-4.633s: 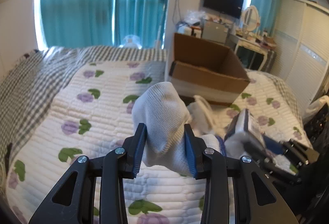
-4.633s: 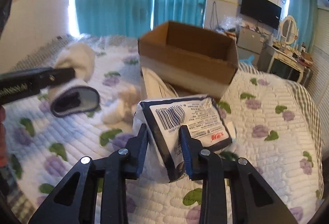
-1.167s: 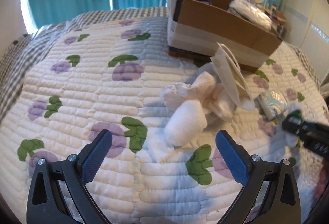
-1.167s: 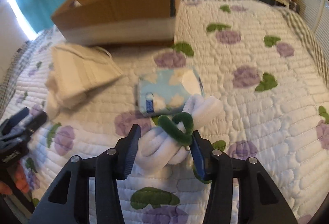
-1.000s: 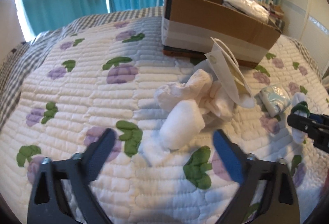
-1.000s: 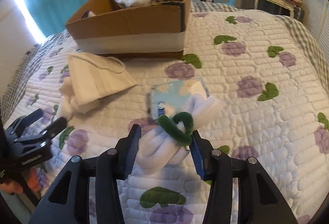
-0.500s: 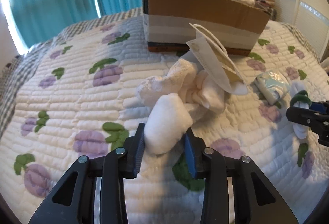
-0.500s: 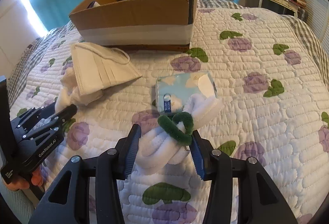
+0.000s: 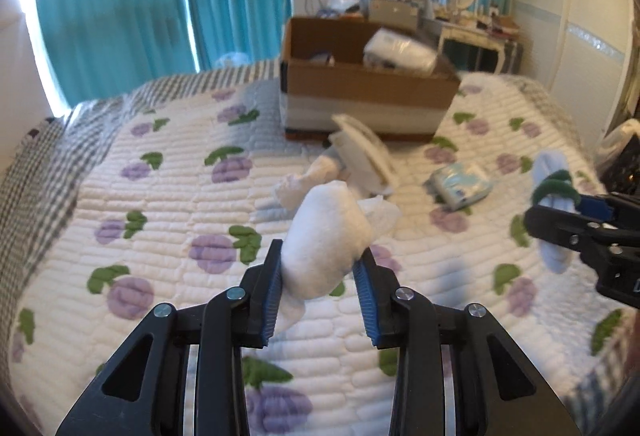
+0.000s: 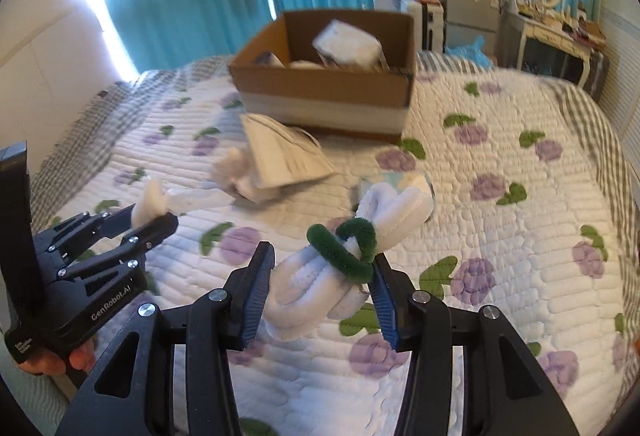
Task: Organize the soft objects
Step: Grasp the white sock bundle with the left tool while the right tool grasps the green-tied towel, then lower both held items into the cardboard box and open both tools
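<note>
The left hand-held gripper (image 9: 318, 292), black with blue pads, is clamped on a rolled white sock (image 9: 326, 238), held above a white quilted bedspread printed with purple flowers and green leaves (image 9: 168, 196). The right hand-held gripper (image 10: 322, 290) pinches a folded bundle of white cloth bound by a fuzzy green tie (image 10: 346, 242), also raised over the bed. Each gripper shows at the edge of the other's view, the two well apart. Ahead of both, toward the far side of the bed, sits an open brown cardboard box with a pale band along its base (image 9: 366, 98); white packaged items rest inside it. Just in front of the box lie a pleated white face mask (image 10: 282, 152) on a small heap of loose white cloth pieces (image 9: 316, 176), and to their right a light blue soft packet (image 9: 460, 182), possibly tissues, though blur makes that uncertain. Teal curtains (image 9: 160, 0) hang behind the bed.
</note>
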Motion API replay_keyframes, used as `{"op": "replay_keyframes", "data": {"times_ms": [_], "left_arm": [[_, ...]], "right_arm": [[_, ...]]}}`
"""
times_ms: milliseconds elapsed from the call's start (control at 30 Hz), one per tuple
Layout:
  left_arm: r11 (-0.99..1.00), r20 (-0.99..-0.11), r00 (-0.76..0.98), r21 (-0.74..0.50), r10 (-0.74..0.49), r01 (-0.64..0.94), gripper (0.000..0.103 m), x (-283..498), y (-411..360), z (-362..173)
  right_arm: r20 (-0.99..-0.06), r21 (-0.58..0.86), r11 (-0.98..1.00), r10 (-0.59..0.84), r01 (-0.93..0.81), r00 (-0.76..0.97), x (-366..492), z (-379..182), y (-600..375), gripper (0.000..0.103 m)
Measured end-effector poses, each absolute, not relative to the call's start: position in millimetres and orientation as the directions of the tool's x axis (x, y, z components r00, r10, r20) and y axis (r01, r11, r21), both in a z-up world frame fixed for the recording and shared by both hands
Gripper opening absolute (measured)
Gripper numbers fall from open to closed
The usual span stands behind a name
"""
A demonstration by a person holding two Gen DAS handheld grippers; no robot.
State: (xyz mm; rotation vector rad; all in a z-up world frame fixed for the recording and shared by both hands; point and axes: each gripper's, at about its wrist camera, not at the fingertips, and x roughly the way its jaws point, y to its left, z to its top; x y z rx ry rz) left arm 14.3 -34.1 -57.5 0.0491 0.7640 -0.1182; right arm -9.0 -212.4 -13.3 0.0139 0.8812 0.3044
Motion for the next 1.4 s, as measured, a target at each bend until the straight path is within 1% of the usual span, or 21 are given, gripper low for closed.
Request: {"op": "replay_keyframes", "data": {"times_ms": [100,200,300,467,567,733,800,867,933,1000,1133,1267,1400], "left_arm": [[0.99,-0.675,0.731,-0.005,-0.105,0.138,0.033,6,-37,-40],[0.991,-0.648,0.757,0.034,-0.08,0.133,0.033,0,-44,-20],[0.987,-0.622,0.778,0.047,-0.09,0.152,0.033,-2,-50,-4],[0.985,-0.601,0.792,0.038,-0.111,0.167,0.033,7,-55,15],[0.984,-0.589,0.797,0.017,-0.135,0.179,0.033,23,-54,25],[0.985,-0.578,0.804,0.004,-0.14,0.174,0.033,58,-52,39],[0.98,-0.57,0.805,-0.001,-0.166,0.201,0.033,77,-52,46],[0.976,-0.565,0.808,0.02,-0.167,0.216,0.033,95,-53,49],[0.975,-0.564,0.815,0.069,-0.135,0.209,0.033,119,-55,52],[0.977,-0.569,0.815,0.093,-0.106,0.192,0.033,143,-55,53],[0.983,-0.588,0.802,0.061,-0.106,0.175,0.033,188,-51,54],[0.981,-0.593,0.798,0.07,-0.105,0.18,0.034,217,-62,50],[0.98,-0.614,0.783,0.073,-0.103,0.186,0.035,243,-77,34]], "right_arm": [[-0.736,0.135,0.952,0.283,-0.276,0.615,-18,3,-209,0.047],[-0.714,0.123,0.948,0.291,-0.294,0.637,-23,20,-206,0.047],[-0.69,0.108,0.944,0.298,-0.313,0.66,-22,38,-205,0.047],[-0.662,0.069,0.934,0.307,-0.351,0.684,-9,64,-203,0.047],[-0.637,0.075,0.929,0.324,-0.362,0.7,7,81,-209,0.047],[-0.606,0.078,0.931,0.329,-0.357,0.725,39,104,-220,0.047],[-0.592,0.069,0.932,0.324,-0.355,0.738,56,114,-222,0.048],[-0.582,0.059,0.935,0.316,-0.349,0.749,77,124,-223,0.048],[-0.581,0.063,0.934,0.32,-0.351,0.748,99,131,-223,0.048],[-0.581,0.074,0.932,0.33,-0.356,0.744,121,135,-222,0.049],[-0.599,0.097,0.932,0.334,-0.348,0.728,170,135,-220,0.05],[-0.627,0.127,0.933,0.339,-0.338,0.701,220,123,-217,0.05],[-0.651,0.115,0.939,0.317,-0.324,0.69,252,102,-213,0.05]]}}
